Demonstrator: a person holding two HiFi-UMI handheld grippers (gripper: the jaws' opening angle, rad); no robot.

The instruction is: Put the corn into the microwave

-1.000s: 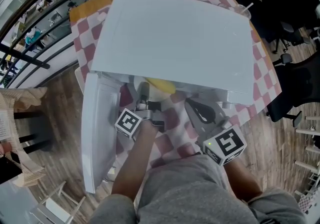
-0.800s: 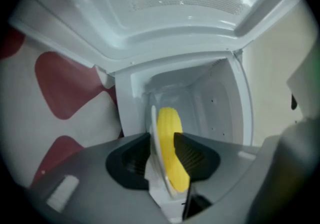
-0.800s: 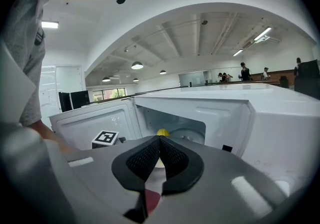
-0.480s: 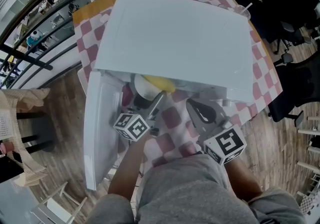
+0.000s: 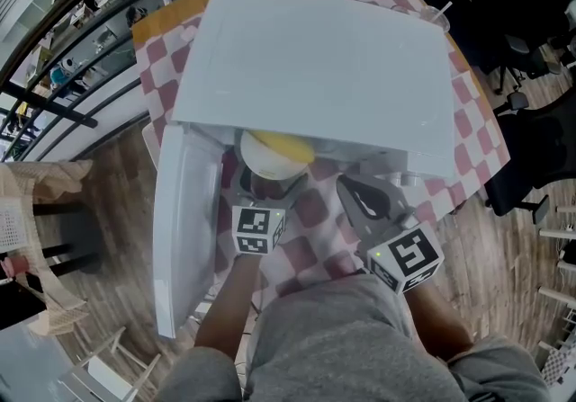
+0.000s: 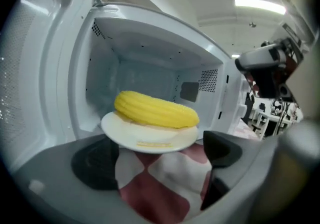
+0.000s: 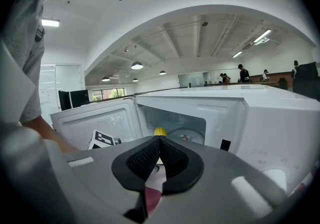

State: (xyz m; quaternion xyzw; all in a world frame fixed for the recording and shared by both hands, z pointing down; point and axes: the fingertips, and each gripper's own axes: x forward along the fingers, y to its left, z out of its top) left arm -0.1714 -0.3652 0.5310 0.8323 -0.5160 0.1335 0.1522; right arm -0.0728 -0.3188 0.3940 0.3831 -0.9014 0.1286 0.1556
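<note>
Corn (image 6: 156, 110) lies on its side on a small white plate (image 6: 150, 142). The plate sits right at the mouth of the microwave (image 5: 315, 67), back part inside the cavity and front rim hanging out over the sill toward the checked tablecloth (image 6: 160, 188). In the head view, plate + corn poke out from under the oven's top edge, so it's only partly in, not seated. Door (image 5: 180, 229) is swung wide to the person's left. L gripper (image 6: 159, 168) is level w/ the plate, just in front of it. Its jaws have just been opening and stand wide apart, pads either side of the near rim w/o pressing on it, so nothing is held. R gripper (image 7: 160, 155) hangs off to the right, near the oven front, jaws closed together on nothing. Its view looks past the pads into the cavity, where the turntable (image 7: 185, 137) is visible. Step in hand, as I read it: plate let go at the threshold, insertion abt half done. Next move prob needs a push or re-grip on the near rim to slide the plate deeper onto the turntable, kept flat so the corn doesn't roll off. After that the L gripper must clear out before the door can swing shut. Risk: the overhanging plate could tip if nudged from below.
</note>
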